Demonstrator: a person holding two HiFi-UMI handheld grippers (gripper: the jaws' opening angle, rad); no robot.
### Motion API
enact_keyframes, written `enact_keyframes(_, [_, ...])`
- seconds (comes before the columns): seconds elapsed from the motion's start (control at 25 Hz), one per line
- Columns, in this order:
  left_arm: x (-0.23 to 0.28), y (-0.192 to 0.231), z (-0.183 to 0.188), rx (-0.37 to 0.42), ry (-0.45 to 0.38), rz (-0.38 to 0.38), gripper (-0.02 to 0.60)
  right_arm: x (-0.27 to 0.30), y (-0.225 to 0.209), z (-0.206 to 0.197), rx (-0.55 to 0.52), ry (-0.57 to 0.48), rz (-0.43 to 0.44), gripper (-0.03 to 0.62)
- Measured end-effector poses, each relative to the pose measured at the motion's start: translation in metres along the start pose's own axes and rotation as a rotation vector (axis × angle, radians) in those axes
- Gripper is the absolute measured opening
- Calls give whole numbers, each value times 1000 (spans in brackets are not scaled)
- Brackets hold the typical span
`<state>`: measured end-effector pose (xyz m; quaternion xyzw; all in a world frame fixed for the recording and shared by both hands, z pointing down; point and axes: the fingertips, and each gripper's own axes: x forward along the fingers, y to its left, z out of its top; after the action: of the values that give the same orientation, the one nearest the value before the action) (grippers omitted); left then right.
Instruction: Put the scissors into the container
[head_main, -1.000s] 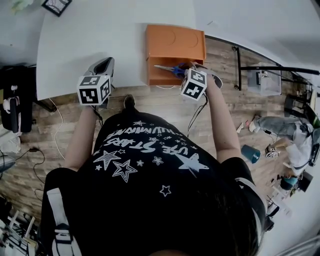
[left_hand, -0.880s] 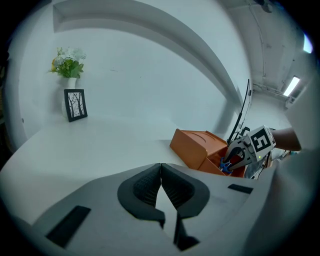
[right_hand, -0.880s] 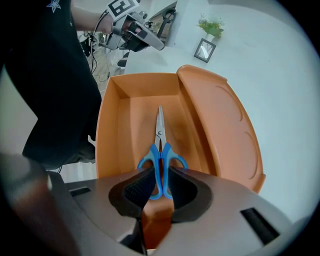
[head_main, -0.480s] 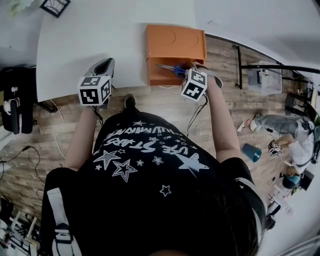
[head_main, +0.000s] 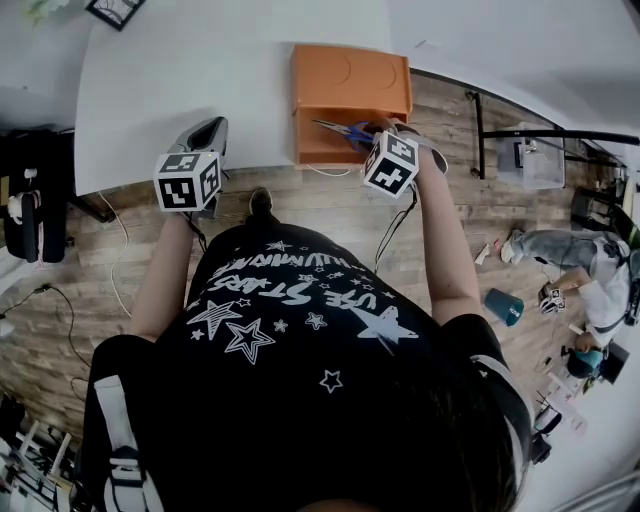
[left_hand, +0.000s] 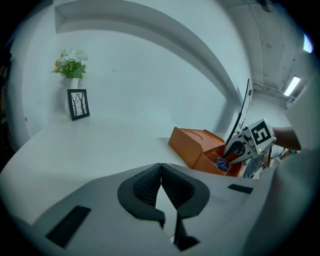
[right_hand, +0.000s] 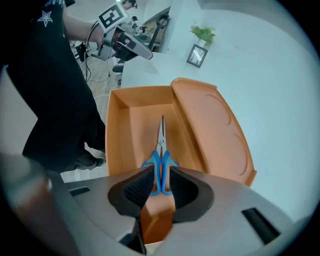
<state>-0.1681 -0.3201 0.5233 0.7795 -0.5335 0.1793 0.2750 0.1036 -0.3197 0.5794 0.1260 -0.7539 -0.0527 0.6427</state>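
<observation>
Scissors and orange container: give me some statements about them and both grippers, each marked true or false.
1. The right gripper is shut on the blue handles of the scissors. True.
2. The scissors lie flat on the table beside the container. False: they are held over the open compartment of the orange container, blades pointing along it.
3. The left gripper has its jaws together with nothing between them. True.
4. The container's lid is closed. False: the lid is swung open and lies beside the compartment on the white table.
</observation>
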Motion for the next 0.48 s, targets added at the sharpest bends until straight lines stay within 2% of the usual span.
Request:
enact_keyframes(0.12, [-4, 0, 2, 4, -13, 4, 20, -14, -6, 12, 56, -63, -35, 103])
enact_keyframes(0.36, [-14, 1, 12, 9, -57, 11, 20, -49, -25, 45, 112, -208, -169, 101])
enact_keyframes(0.48, [-20, -3, 17, 14, -76, 12, 20, -69, -34, 57, 193, -312, -222, 100])
